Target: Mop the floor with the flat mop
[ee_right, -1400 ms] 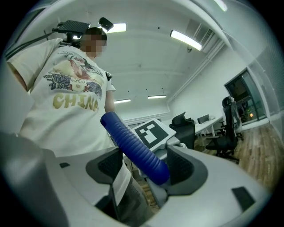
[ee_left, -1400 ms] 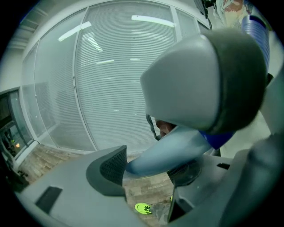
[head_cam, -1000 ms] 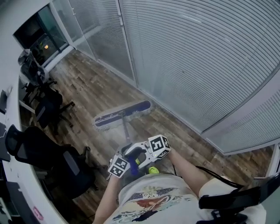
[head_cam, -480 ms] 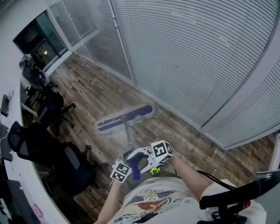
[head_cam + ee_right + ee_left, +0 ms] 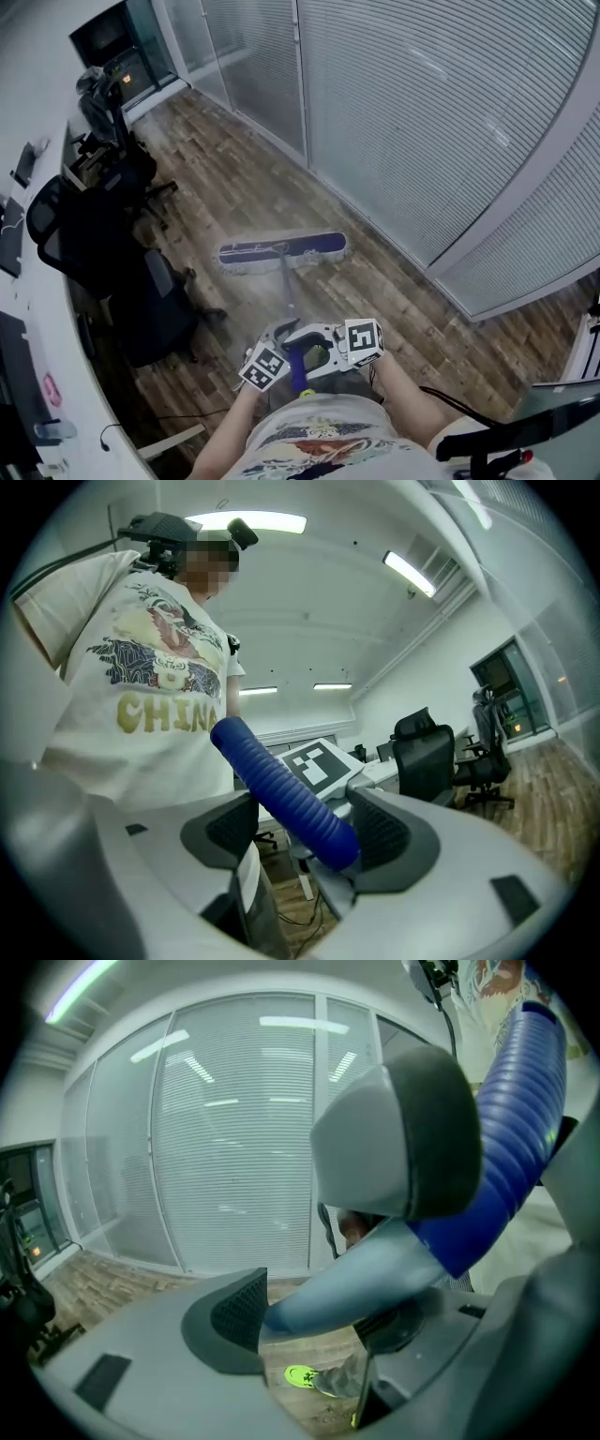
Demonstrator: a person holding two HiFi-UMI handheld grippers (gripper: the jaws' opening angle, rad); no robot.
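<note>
2 tongs share one pole here: the left gripper (image 5: 314, 1321) is clamped on the smooth pale pole (image 5: 287, 291) just below the handle, and the right gripper (image 5: 305, 832) is clamped on the ribbed blue grip (image 5: 281, 794) above it, so both sets of jaws are closed on the flat mop and neither is free. In the head view the mop head (image 5: 282, 251) lies flat on the wood floor (image 5: 234, 178) at 12 o'clock from the grippers. Its long side runs roughly 9 to 3 o'clock, and the pole slopes back from its middle to the person's waist. Black office chairs (image 5: 89, 234) crowd the 9 to 10 o'clock side, near the head's left end. The blinded glass partition (image 5: 450, 122) runs along the 1 to 3 o'clock side, a little apart from the right end. My judgement is that the stroke is under way, with most of the visible floor yet to be covered. The likeliest trouble is the left end catching a chair base on a sideways sweep, which would twist the round pole inside the left jaws, since that part looks slick. A push too far toward 1 o'clock could knock the head against the partition's foot. A green shoe (image 5: 300, 1375) shows below the pole, so a steep pull back could bring the head onto the feet.
</note>
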